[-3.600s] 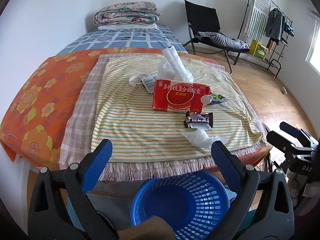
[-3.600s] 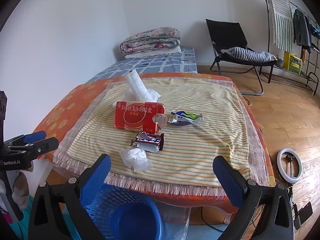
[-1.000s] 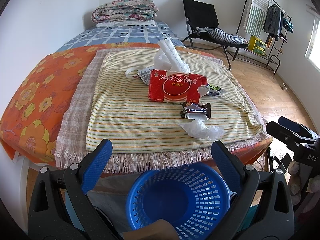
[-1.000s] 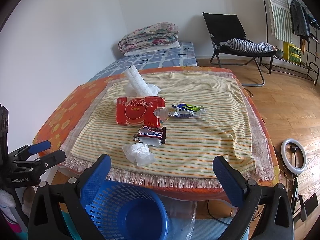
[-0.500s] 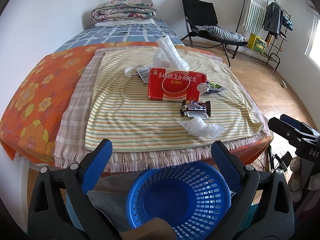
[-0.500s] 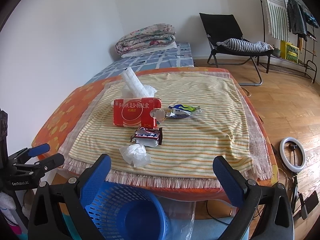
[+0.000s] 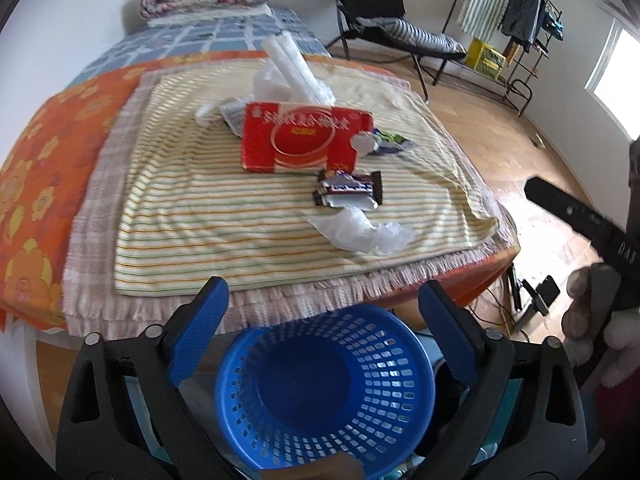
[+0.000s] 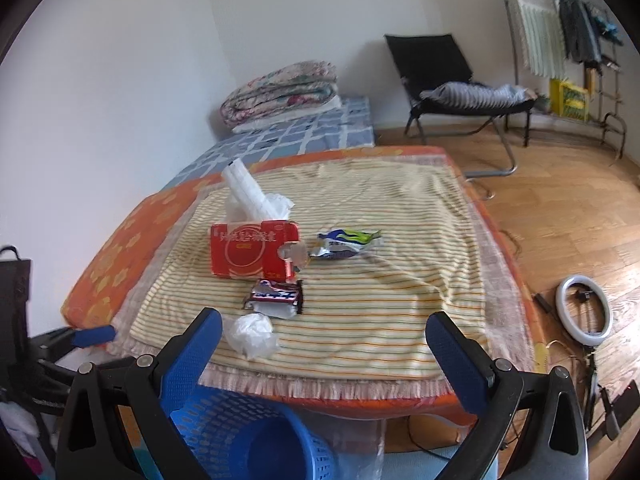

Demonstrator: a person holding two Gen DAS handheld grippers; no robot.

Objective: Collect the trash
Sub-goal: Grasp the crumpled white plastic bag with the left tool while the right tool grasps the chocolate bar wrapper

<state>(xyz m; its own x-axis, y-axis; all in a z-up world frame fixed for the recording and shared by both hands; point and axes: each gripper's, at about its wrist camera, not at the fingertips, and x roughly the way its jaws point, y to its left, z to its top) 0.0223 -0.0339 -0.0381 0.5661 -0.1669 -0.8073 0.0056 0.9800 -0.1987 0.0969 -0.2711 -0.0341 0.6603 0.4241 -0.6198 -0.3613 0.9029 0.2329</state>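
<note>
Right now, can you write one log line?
stage: reaching | left gripper: closing, empty | right gripper: open, empty | blue basket: empty

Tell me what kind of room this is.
Most likely a bedroom in a home: a low bed with a folded quilt against the wall, a black folding chair, and a clothes rack on wooden flooring.

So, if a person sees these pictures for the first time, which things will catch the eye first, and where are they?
The red box at the middle of the striped cloth stands out first, with a dark candy wrapper and a crumpled white plastic piece lying in front of it toward the near edge. Below that edge stands a bright blue basket, empty as far as can be seen.
</note>
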